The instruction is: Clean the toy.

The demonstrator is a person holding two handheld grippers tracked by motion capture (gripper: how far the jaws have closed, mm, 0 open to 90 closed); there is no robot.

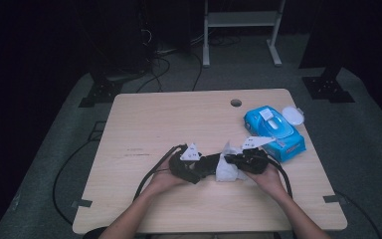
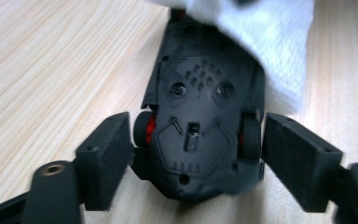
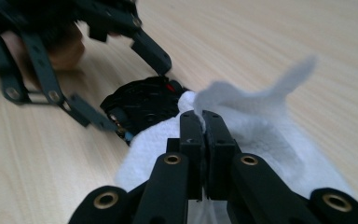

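Note:
A black toy car with red wheels lies underside up on the wooden table, between the jaws of my left gripper. Its pads stand just off the wheels on both sides, so this gripper is open. A white wipe covers the car's far end. My right gripper is shut on a fold of that wipe, beside the car. In the high view the left gripper and right gripper meet at the wipe, near the table's front.
A blue pack of wipes lies at the right of the table, with a white round lid behind it. A cable hole sits near the far edge. Cables trail from both grippers towards the person.

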